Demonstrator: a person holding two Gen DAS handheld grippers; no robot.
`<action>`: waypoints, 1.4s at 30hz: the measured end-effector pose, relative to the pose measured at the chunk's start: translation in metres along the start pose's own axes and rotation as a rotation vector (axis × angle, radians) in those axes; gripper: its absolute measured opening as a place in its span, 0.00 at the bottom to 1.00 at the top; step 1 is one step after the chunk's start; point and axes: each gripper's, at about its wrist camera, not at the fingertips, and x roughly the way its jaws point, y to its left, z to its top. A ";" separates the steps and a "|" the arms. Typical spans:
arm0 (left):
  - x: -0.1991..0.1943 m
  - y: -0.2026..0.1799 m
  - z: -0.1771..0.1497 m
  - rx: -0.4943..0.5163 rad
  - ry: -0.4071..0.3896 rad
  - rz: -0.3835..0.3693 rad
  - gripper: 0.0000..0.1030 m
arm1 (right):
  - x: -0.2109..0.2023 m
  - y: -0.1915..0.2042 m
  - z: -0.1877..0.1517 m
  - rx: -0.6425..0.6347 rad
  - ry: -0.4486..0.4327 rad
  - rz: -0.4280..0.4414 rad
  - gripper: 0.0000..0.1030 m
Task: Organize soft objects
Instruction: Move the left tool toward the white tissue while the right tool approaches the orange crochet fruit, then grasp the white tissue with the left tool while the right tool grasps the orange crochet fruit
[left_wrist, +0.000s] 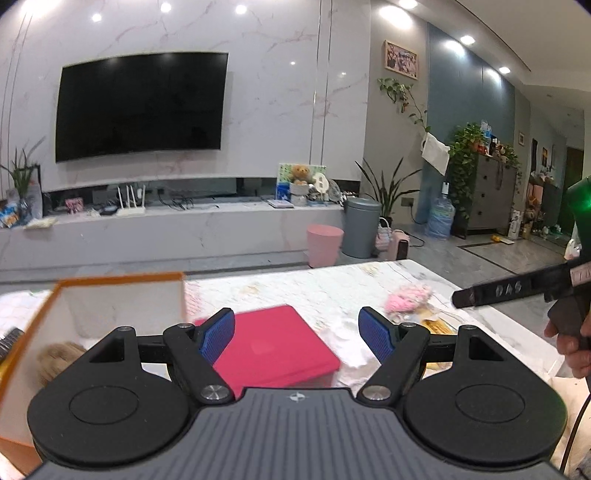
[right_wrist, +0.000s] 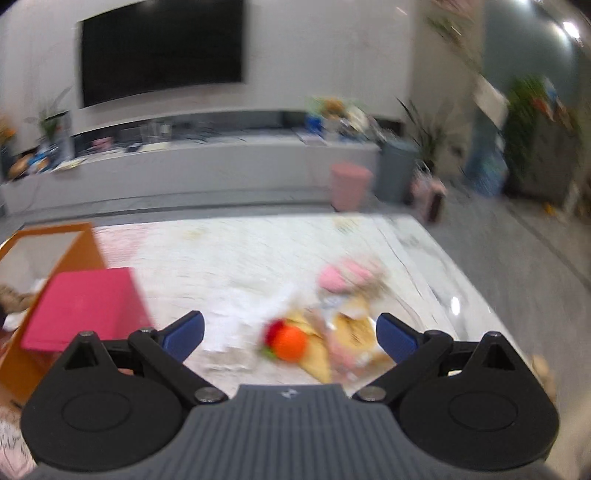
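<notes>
A brown plush toy (left_wrist: 55, 360) is lying in the orange-rimmed box (left_wrist: 118, 277). Pink and orange soft toys (right_wrist: 332, 321) are waiting near the marble table's (right_wrist: 258, 251) right edge. Both the left gripper (left_wrist: 296, 334) and right gripper (right_wrist: 290, 338) are gaping apart, holding nothing.

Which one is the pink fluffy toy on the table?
Find the white marble table and its flat red lid. Go right to the pile of soft toys; the pink fluffy toy lies at its far end, the only woolly pink one, beyond the round orange toy.

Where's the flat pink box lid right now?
In the left wrist view the flat pink box lid lies on the marble-patterned table, just right of the orange-edged box, with the pink fluffy toy further right.
</notes>
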 end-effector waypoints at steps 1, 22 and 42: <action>0.003 -0.002 -0.002 -0.007 0.005 -0.008 0.87 | 0.003 -0.009 -0.001 0.031 0.011 -0.008 0.95; 0.050 -0.076 -0.043 0.217 0.110 -0.028 0.88 | 0.081 -0.055 -0.009 0.136 0.091 0.079 0.77; 0.147 -0.126 -0.064 0.117 0.211 0.166 0.88 | 0.096 -0.086 -0.016 0.209 0.122 0.008 0.73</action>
